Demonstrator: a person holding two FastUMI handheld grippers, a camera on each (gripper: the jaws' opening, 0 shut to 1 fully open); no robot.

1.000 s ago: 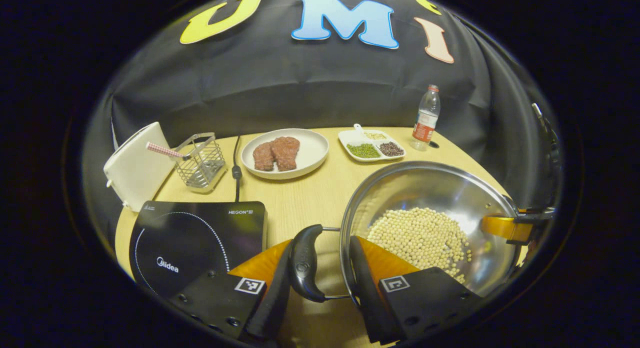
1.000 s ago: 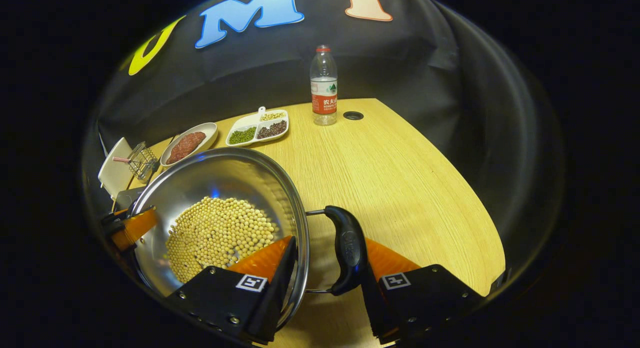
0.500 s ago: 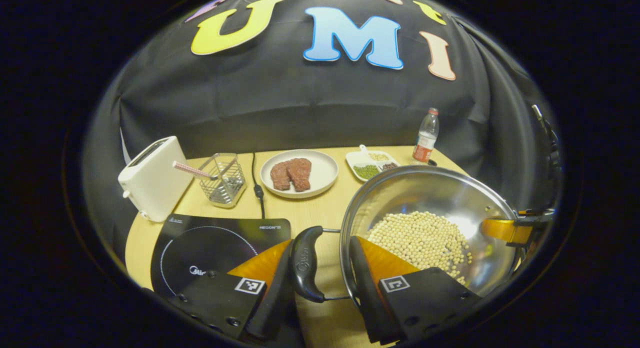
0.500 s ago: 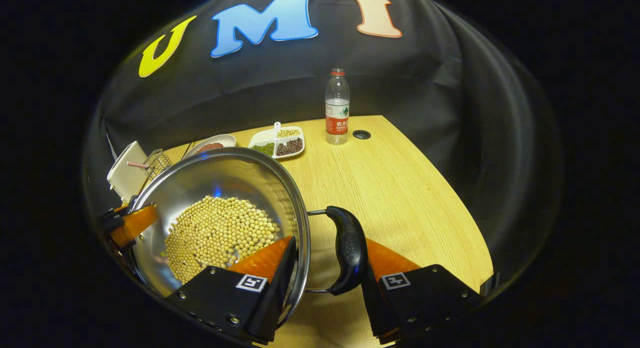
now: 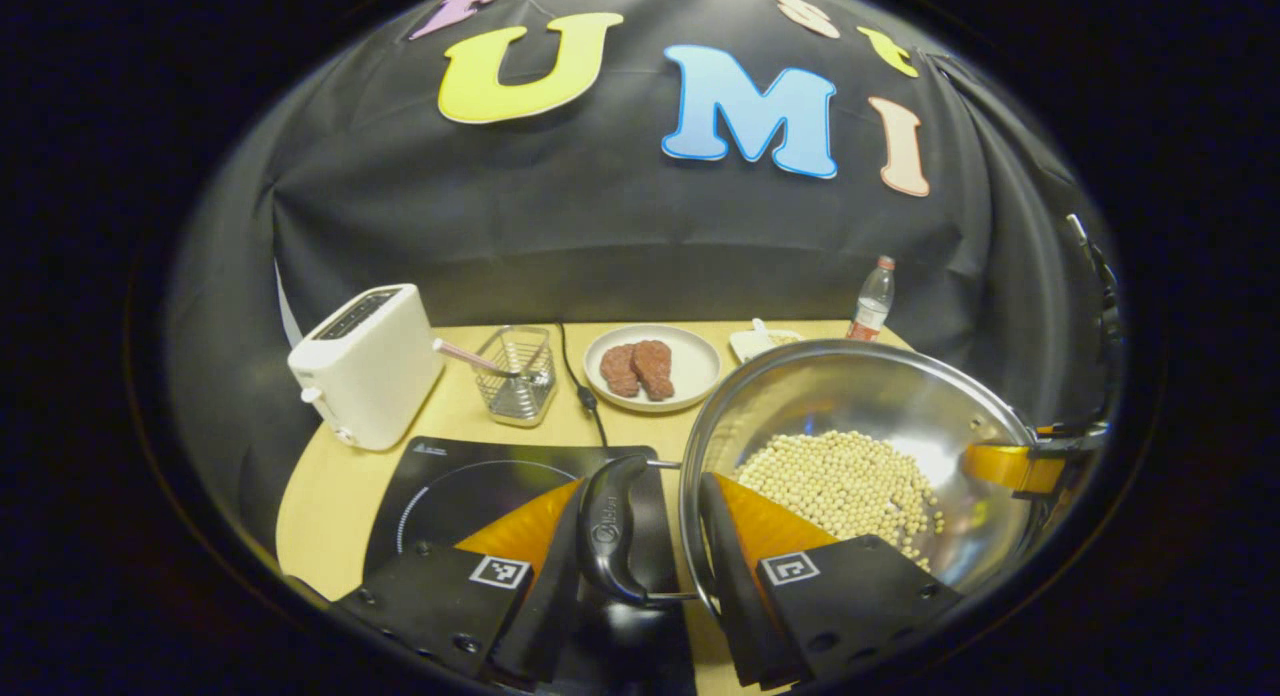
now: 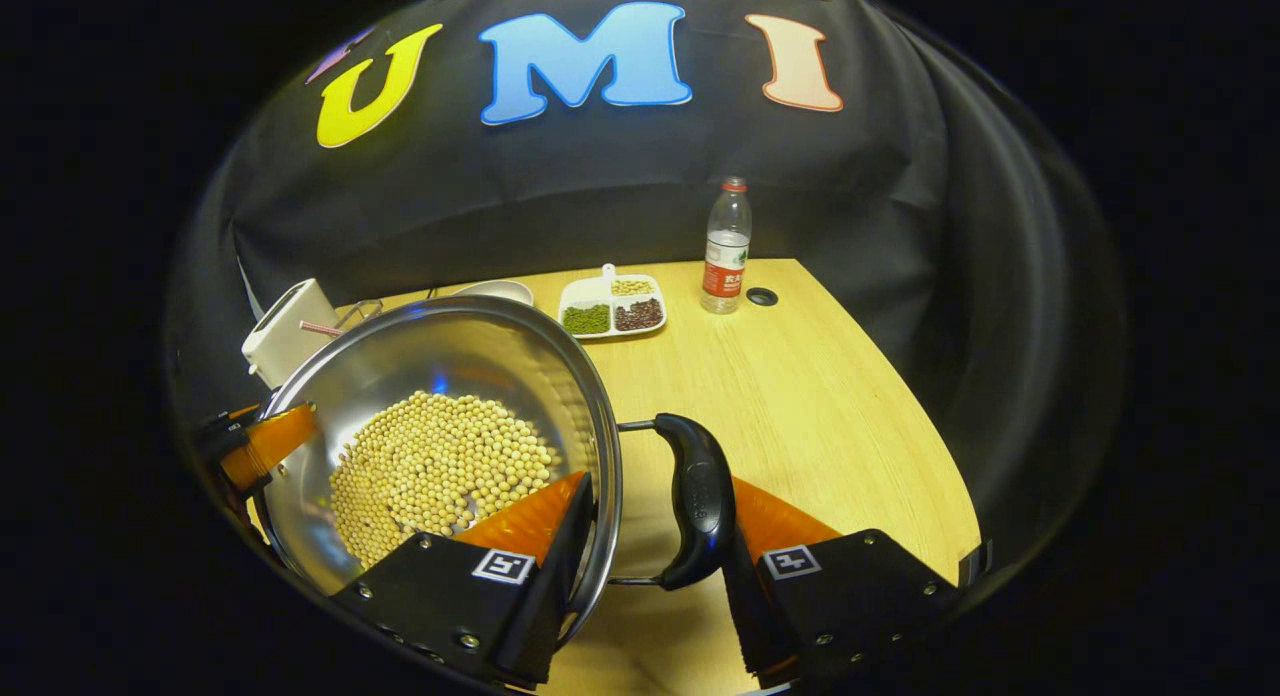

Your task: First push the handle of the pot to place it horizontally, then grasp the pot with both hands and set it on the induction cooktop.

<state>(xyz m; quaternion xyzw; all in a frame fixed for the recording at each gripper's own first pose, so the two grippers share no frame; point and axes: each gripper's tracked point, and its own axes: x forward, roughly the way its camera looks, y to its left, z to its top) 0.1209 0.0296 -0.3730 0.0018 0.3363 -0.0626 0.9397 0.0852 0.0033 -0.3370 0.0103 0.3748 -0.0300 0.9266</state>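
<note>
Half the divided dish [image 5: 762,342] behind pot [image 5: 850,396]

My left gripper view sits close over the pot [image 5: 860,446] at its left handle, facing the booth wall; my right gripper view looks from the opposite handle — both share the pot [image 6: 440,416], the table [image 6: 800,396] and the water bottle [image 6: 726,244]

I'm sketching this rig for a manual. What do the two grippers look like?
Both match. The left gripper and the right gripper each have two black blocks dotted with small screws, each block carrying a white square tag with a black pattern. Their fingers are orange wedges edged with black pads. No cables or sleeves are visible.
</note>
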